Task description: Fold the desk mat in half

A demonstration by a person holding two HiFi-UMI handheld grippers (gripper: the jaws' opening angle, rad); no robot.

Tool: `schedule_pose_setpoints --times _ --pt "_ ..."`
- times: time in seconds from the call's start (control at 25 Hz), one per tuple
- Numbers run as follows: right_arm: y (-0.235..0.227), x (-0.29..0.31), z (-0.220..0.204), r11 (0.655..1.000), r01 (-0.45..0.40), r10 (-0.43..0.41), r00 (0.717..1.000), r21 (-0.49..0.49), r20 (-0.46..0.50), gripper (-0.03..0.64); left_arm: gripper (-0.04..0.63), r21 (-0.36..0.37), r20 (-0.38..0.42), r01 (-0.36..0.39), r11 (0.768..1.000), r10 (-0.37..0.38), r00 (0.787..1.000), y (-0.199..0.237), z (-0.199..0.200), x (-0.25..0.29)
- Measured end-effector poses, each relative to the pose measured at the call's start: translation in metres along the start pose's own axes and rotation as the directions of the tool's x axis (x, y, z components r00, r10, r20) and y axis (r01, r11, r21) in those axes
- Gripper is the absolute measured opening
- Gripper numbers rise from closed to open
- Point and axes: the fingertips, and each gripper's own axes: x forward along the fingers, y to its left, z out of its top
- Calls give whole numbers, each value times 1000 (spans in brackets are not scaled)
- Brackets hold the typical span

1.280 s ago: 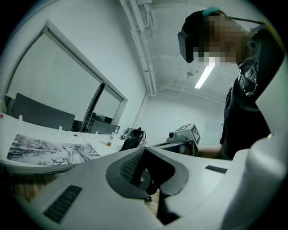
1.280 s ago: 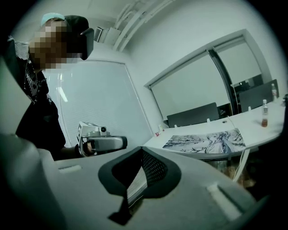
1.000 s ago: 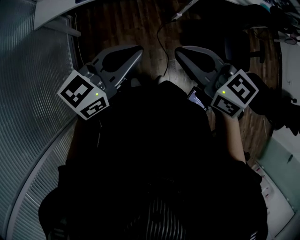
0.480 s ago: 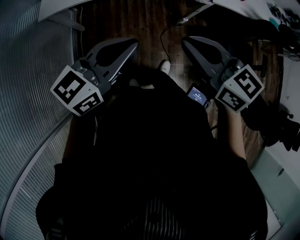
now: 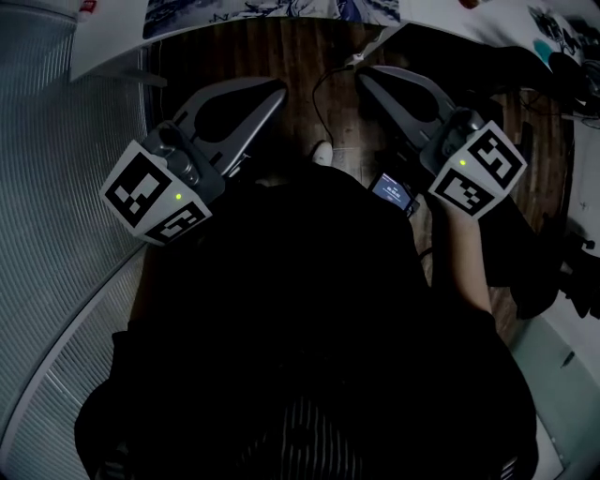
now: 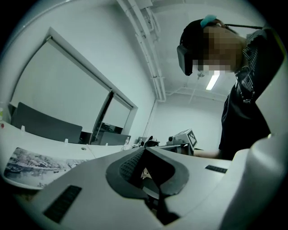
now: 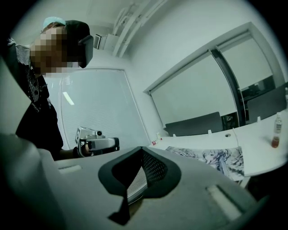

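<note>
The desk mat point(image 5: 246, 11), printed with a pale illustration, lies flat on the white desk point(image 5: 112, 37) at the top edge of the head view. It also shows in the left gripper view, desk mat point(image 6: 38, 165), and in the right gripper view, desk mat point(image 7: 218, 158). My left gripper point(image 5: 278, 91) and right gripper point(image 5: 364, 77) are held up in front of the person's dark torso, short of the desk, over the wooden floor. Both are shut with nothing between the jaws: left gripper point(image 6: 145, 149), right gripper point(image 7: 141, 148). Neither touches the mat.
A ribbed glass wall point(image 5: 56, 187) curves along the left. A cable point(image 5: 323, 80) trails over the wooden floor between the grippers. A small lit screen point(image 5: 392, 190) sits by the right hand. A dark office chair point(image 5: 525, 253) stands at the right. A small bottle point(image 7: 275, 134) stands on the desk.
The head view has tipped forward, so the desk edge and the printed mat now show at the top. Both grippers have shifted slightly and remain shut.
</note>
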Motion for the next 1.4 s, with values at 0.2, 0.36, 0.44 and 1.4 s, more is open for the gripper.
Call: schedule_pose_setpoints --times 0.2,0.36,0.44,1.4 --pt "-48 -37 -1 998 8 -10 999 55 39 5 8 -28 -73 66 997 -68 995 -12 -4 67" --pt "-89 -66 -12 995 -1 -4 999 99 51 5 9 -10 -145 73 997 -74 987 -17 -18 114" --pt "-109 -81 -17 994 13 -19 998 108 61 5 9 -7 -190 64 998 -65 980 -15 -31 132" --pt "-193 -118 -17 971 124 -157 976 203 154 5 9 115 -536 -23 993 81 840 70 -117 141"
